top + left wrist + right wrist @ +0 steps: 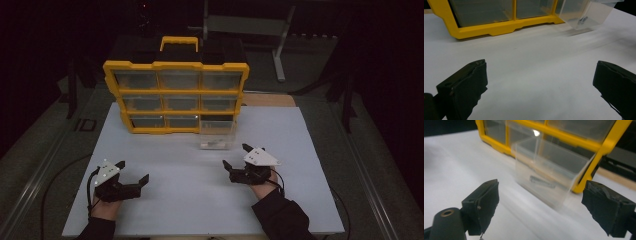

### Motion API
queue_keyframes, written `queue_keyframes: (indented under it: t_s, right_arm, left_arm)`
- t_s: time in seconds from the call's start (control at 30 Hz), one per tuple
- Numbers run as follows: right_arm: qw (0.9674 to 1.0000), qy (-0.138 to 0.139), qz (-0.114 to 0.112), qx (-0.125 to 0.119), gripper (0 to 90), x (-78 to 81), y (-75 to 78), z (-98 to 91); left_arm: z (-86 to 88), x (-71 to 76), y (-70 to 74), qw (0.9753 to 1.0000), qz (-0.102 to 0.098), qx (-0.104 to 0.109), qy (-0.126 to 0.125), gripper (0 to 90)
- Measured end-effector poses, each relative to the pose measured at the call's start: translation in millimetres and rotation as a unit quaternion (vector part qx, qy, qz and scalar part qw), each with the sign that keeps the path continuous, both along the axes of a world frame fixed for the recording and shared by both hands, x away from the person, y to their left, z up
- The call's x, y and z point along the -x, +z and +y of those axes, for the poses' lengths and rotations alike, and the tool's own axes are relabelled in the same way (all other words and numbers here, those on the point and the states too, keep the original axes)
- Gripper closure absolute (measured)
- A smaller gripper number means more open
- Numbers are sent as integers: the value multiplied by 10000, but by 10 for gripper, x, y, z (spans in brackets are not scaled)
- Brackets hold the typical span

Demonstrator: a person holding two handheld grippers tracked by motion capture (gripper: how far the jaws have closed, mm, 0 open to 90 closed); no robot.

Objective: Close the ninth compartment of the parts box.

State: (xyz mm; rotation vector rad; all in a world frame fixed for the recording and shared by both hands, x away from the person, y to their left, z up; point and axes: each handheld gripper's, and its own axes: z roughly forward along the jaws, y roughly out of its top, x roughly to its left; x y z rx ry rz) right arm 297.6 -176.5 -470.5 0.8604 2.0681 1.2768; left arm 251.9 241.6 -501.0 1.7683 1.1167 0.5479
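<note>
A yellow organiser cabinet (175,95) with clear drawers stands upright at the back of the white table (200,195). Its bottom-right drawer (216,135) is pulled out toward me, and a small dark part (541,182) lies inside it. The same drawer (584,13) shows at the top right of the left gripper view. My left gripper (132,172) rests open on the table at the near left, nothing between its jaws. My right gripper (236,156) is open just in front of the pulled-out drawer (549,170), apart from it.
The cabinet has a yellow carry handle (179,42) on top. Behind the table stands a grey metal frame (280,40) in the dark. A brown board edge (270,100) shows at the table's back right. Cables trail from both grippers.
</note>
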Motion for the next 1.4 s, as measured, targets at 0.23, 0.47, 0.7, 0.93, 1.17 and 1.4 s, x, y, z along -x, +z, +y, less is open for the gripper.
queue_keyframes:
  t_s: [0.23,0.47,0.7,0.93,1.17,1.4]
  right_arm:
    - [9995,-111,295,79,202,-76,-198,-1]
    - [9985,-144,510,97,265,-139,-322,6]
    - [9973,-131,693,215,277,-191,-401,45]
    - [9963,-188,787,298,378,-228,-423,108]
    - [9961,-399,690,379,664,-246,-428,161]
    - [9958,-481,722,292,806,-288,-398,149]
  left_arm:
    - [-7,-2,-4,10000,17,-17,-15,0]
    - [-8,-2,-3,10000,12,-9,-17,0]
    - [-9,-4,-5,10000,23,-25,-29,0]
    - [-7,-3,-4,10000,24,-20,-27,0]
    - [-7,-4,-5,10000,30,-30,-28,0]
    - [-9,-4,-6,10000,31,-31,-29,0]
